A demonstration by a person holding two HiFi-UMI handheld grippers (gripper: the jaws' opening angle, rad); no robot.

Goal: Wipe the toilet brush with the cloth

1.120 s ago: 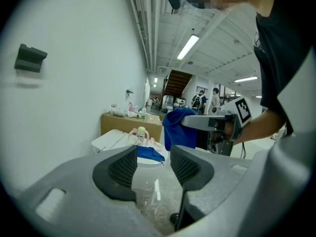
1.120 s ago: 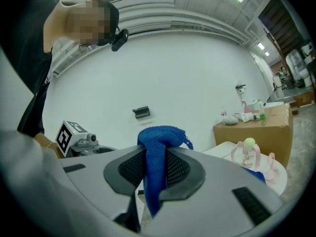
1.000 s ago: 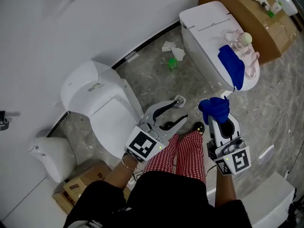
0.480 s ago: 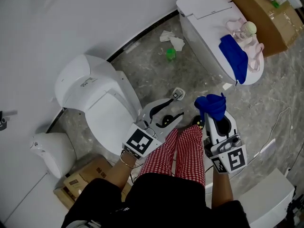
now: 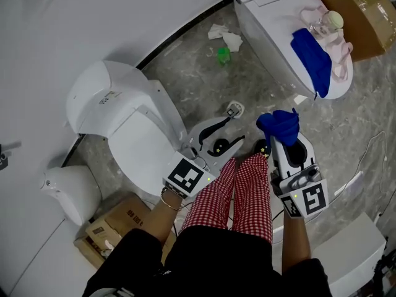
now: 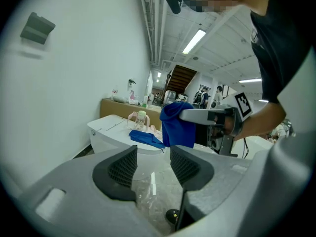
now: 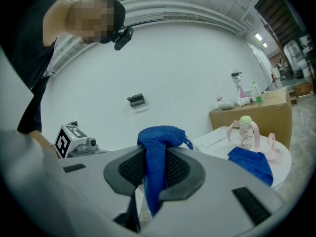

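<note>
My right gripper is shut on a bunched blue cloth, which sticks up between its pads and hangs over them. It is held above the floor, in front of red-checked trouser legs. To its left, my left gripper stands open with nothing between its jaws; through them I see the floor. The left gripper view also shows the right gripper with the cloth. I see no toilet brush in any view.
A white toilet with its lid shut stands at the left, a white rounded container and a cardboard box beside it. A second toilet carries another blue cloth and a pink bottle. Tissue lies on the floor.
Both grippers have sunk a little toward the floor, the blue cloth still in the right one. The left jaws stay as wide as before.
</note>
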